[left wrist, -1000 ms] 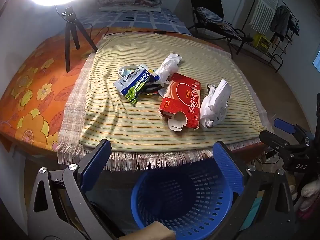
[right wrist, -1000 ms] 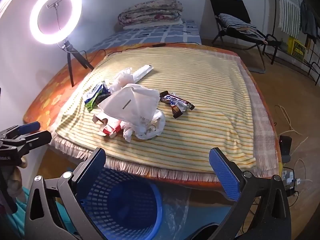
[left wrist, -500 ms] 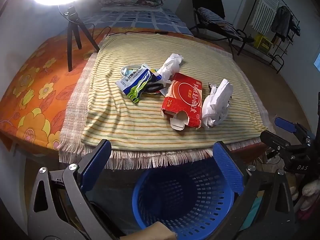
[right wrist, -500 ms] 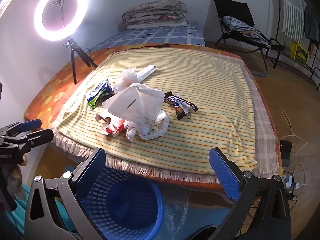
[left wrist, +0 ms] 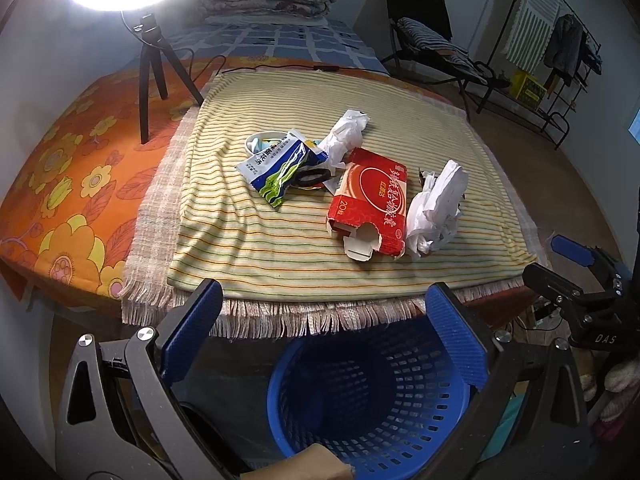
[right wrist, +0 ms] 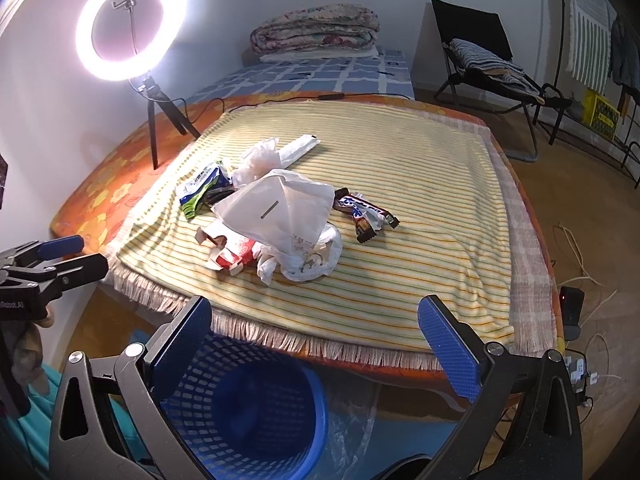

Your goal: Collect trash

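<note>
Hovering wide apart and empty, the left claw (left wrist: 324,328) hangs over the blue basket (left wrist: 368,412), which sits on the floor at 6 o'clock from the trash, just below the fringed edge of the striped blanket (left wrist: 280,256). The right claw (right wrist: 316,344) is likewise spread, gripping nothing, with the basket at its 7 o'clock.

All the trash lies on the surface, none visibly binned. From the left claw, the red carton (left wrist: 370,210) is at 12 o'clock, crumpled white paper (left wrist: 436,208) touching it at 1 o'clock, the blue-green wrapper (left wrist: 280,168) at 11. From the right claw, the white plastic bag (right wrist: 288,220) drapes over the carton at 12 o'clock and the chocolate bar wrapper (right wrist: 364,216) lies near it at 1.

Risks, as I judge them: the pieces overlap, so a pinch on one may drag or spill a neighbour off the edge beside the basket; thin film may slip from the pads; a low grab could snag blanket cloth.
</note>
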`<state>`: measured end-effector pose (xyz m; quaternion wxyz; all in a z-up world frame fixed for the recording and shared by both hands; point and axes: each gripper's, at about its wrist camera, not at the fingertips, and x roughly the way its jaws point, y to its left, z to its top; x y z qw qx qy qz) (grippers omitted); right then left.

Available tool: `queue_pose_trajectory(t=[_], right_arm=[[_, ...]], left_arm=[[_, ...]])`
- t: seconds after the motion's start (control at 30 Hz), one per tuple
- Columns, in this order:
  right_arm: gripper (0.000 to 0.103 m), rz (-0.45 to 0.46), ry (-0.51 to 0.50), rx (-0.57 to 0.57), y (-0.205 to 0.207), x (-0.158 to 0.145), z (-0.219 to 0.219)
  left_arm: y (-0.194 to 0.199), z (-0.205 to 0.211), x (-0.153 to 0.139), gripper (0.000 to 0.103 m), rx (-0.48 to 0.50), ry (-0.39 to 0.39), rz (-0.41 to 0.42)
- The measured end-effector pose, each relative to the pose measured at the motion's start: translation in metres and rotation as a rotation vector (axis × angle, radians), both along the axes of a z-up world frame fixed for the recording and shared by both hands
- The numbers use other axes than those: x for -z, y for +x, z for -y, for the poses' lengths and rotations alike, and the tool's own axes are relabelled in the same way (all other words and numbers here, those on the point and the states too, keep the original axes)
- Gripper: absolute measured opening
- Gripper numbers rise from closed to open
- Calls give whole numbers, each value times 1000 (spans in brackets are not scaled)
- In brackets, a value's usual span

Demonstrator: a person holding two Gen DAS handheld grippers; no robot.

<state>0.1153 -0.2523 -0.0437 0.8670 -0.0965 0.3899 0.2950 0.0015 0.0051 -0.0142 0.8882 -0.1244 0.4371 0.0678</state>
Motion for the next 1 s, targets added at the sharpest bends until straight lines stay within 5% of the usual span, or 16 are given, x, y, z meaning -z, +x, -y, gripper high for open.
queue_pose_trajectory(t=[1.0], right_arm=[[102,1,3,-9,-2,0,0]], left_arm=[[-1,0,0,103,0,-2,1]])
